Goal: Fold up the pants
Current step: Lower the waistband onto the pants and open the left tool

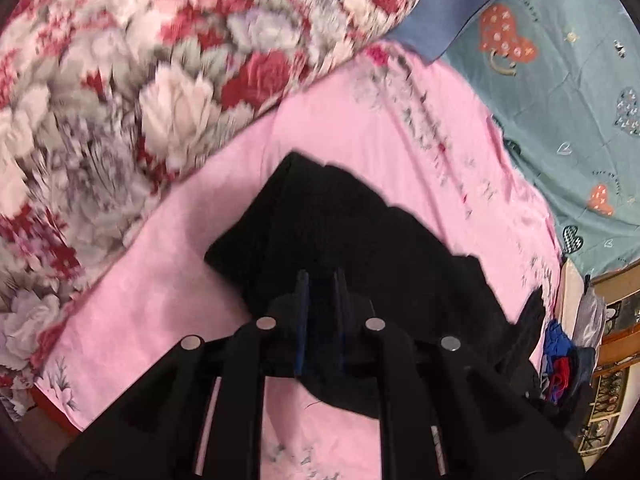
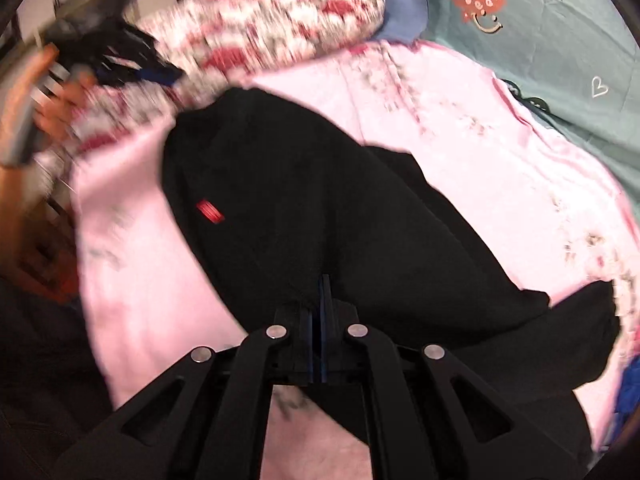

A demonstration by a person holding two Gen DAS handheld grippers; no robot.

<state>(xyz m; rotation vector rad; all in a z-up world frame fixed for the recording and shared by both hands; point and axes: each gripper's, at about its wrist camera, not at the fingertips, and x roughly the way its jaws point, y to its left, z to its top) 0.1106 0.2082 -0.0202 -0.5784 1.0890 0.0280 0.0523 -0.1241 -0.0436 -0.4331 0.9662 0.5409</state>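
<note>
Black pants (image 2: 320, 184) lie crumpled on the pink bed sheet (image 2: 480, 160), with a small red label (image 2: 209, 212) on the near left part. My right gripper (image 2: 324, 284) is shut on a fold of the pants at their near edge, its fingers pressed together. In the left wrist view the pants (image 1: 360, 232) bunch up under my left gripper (image 1: 320, 280), which is shut on black cloth that fills the narrow gap between its fingers. The right wrist view shows a person's hand (image 2: 60, 96) holding the blurred left gripper (image 2: 158, 75) at the upper left, by the pants' far corner.
A bulky red and white floral quilt (image 1: 140, 80) lies along the left side of the bed. A teal sheet with hearts (image 1: 560, 100) and a blue cloth (image 1: 452, 8) lie beyond. Loose clothes (image 1: 560, 368) and wooden furniture (image 1: 616, 336) stand off the bed's right edge.
</note>
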